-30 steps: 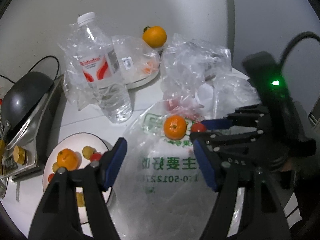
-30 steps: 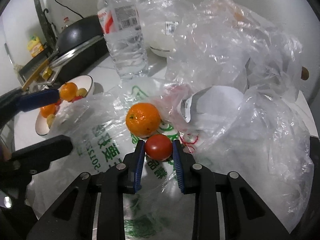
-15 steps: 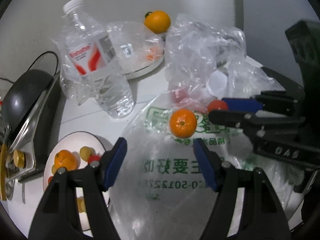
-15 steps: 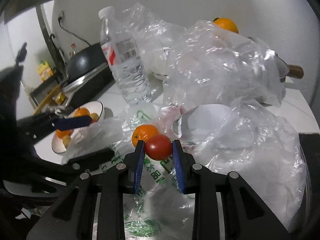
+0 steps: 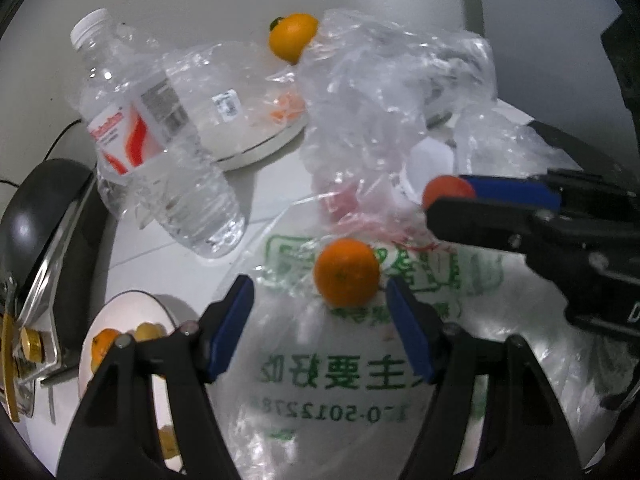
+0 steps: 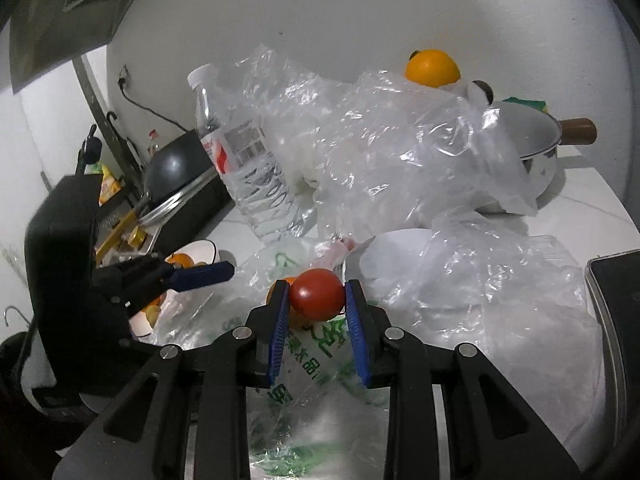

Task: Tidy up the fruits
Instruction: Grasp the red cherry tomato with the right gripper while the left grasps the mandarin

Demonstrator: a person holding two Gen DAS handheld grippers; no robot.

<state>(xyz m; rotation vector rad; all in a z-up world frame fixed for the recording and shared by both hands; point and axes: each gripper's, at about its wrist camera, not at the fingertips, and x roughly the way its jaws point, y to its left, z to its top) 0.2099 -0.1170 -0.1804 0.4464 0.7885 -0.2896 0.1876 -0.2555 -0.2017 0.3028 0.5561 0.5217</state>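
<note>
My right gripper (image 6: 316, 300) is shut on a small red tomato (image 6: 317, 294) and holds it in the air above the plastic bags; the tomato also shows in the left wrist view (image 5: 447, 192). An orange mandarin (image 5: 346, 272) lies on a white plastic bag with green print (image 5: 352, 372). My left gripper (image 5: 320, 312) is open and empty, its blue pads on either side of and just short of the mandarin. A white bowl (image 5: 120, 308) at lower left holds a mandarin and small yellow fruits. Another orange (image 5: 293, 37) sits at the back.
A tilted water bottle (image 5: 160, 152) stands left of the bags. Crumpled clear bags (image 5: 396, 96) fill the middle. A white plate under plastic (image 5: 256, 140) is behind. A black wok (image 5: 36, 216) is at left, a saucepan (image 6: 532, 152) at right.
My right gripper has lifted the tomato up off the printed bag. My left gripper has moved forward toward the mandarin, staying open.
</note>
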